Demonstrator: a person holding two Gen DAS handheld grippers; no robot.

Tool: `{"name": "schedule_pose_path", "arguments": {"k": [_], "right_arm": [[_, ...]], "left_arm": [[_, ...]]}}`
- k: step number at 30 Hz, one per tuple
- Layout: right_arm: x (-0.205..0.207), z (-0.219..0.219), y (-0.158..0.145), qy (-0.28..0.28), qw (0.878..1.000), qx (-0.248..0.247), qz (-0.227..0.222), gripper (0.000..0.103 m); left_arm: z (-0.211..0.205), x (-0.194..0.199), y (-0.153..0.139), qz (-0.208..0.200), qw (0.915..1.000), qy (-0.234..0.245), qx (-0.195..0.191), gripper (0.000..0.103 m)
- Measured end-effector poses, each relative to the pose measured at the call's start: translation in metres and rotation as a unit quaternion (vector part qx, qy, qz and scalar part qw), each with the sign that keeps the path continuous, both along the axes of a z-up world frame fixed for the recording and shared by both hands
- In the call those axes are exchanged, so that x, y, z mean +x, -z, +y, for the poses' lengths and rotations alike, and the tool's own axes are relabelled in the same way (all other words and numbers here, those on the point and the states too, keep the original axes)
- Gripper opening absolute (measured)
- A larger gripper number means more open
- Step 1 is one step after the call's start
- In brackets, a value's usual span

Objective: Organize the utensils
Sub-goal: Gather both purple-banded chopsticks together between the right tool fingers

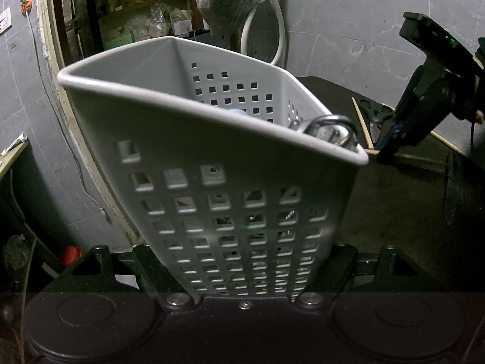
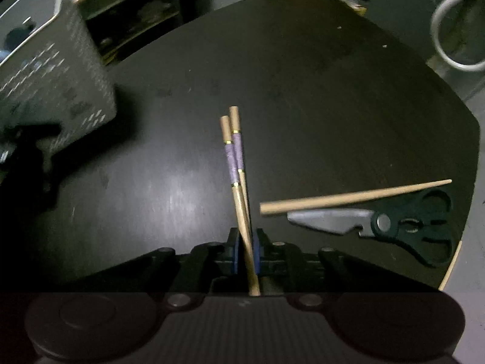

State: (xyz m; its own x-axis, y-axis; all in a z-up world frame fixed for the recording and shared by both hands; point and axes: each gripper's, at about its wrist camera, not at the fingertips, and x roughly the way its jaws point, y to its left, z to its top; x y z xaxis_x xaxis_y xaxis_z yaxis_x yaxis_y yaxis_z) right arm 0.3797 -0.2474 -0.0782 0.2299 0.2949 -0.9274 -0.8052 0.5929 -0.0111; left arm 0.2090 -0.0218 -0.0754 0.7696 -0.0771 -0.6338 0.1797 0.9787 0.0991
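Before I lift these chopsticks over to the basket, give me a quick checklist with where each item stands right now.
1. Right gripper shut on purple-banded chopsticks: ok.
2. Both chopsticks caught between the pads: cannot tell.
3. Left gripper holding white basket: ok.
4. Basket mouth has room beside the metal utensil: ok.
5. Plain chopstick and scissors on the table lie apart from the grasp: ok.

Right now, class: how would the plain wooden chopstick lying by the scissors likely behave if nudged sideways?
The plain chopstick looks round and tapered, so it would probably roll in a curve. It seems to rest against the scissors, which may block it that way. It is likely stiff and light.
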Motion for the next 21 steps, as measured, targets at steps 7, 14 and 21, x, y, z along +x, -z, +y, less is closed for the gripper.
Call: {"name": "schedule_pose_path", "arguments": {"k": [7, 14, 21], "right_arm": [[-0.011, 0.037, 0.004, 0.111, 0.993, 0.043, 0.001, 0.010], [-0.028, 0.058, 0.009, 0.144, 0.987, 0.061, -0.033, 0.022], [-0.019, 0.047, 0.006, 0.185, 0.976, 0.110, -0.016, 0.038]], "left_arm": [[-0.001, 0.000, 0.001, -0.001, 1.0000, -0.002, -0.002, 0.080], [-0.001, -0.001, 0.002, -0.002, 1.0000, -0.002, -0.003, 0.080], [-0.001, -0.002, 0.002, -0.003, 1.0000, -0.002, -0.003, 0.080]]}}
